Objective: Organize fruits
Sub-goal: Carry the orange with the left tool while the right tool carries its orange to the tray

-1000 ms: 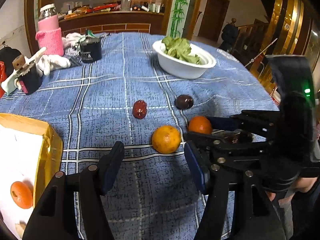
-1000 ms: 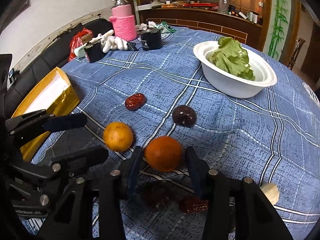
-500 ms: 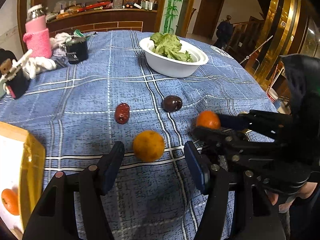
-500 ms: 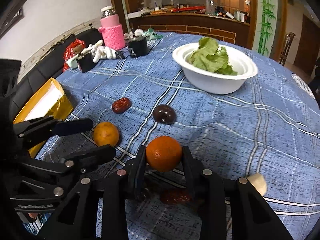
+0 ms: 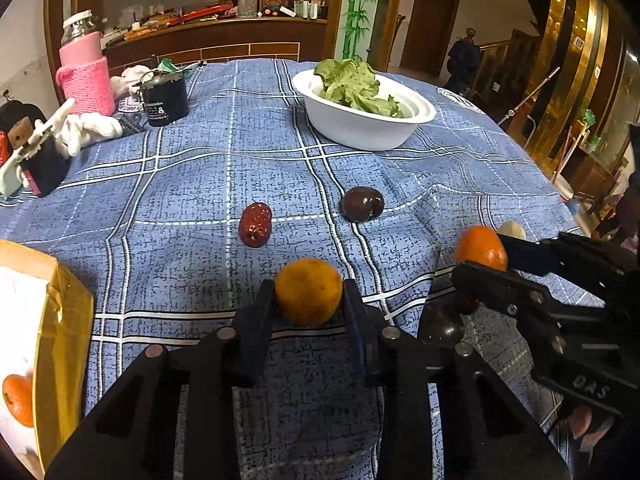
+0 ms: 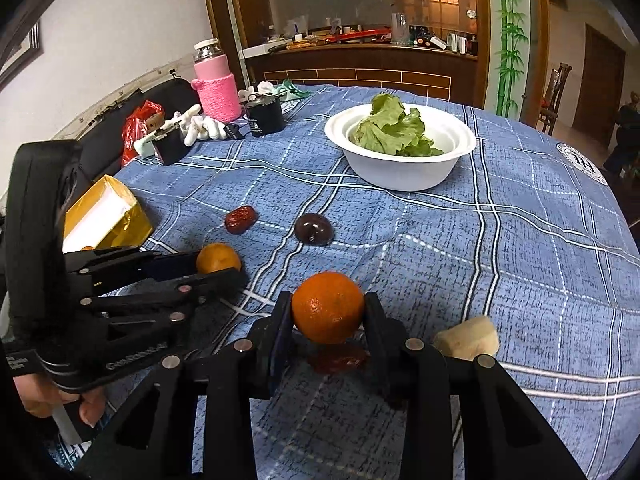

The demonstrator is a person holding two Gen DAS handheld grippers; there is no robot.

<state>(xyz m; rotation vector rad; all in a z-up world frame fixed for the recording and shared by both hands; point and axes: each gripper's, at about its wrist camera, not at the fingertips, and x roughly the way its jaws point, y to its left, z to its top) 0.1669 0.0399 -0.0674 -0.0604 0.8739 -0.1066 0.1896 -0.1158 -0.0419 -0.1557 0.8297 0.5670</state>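
- The left gripper [image 5: 308, 304] is seen closed on a yellowish orange [image 5: 308, 291]; its jaws have just been closing, and both pads are pressed against the fruit's sides on the blue checked tablecloth [image 5: 200, 184].
- The right gripper [image 6: 327, 320] is clamped on a deeper-coloured orange [image 6: 328, 307], which is held clear of the cloth above a dark red fruit [image 6: 338, 360].
- A white bowl [image 6: 400, 172] filled with green leaves [image 6: 394, 132] is taken as landmark: both held oranges are found well on the near side of it.
- Between the bowl and the oranges, a red date [image 5: 255, 225] and a dark round fruit [image 5: 362, 204] are laid apart.
- A gold-edged box [image 5: 66, 320], far to the near left of the bowl, is seen to contain another orange [image 5: 18, 400].
- A pale chunk [image 6: 467, 338] is seen just right of the right gripper.
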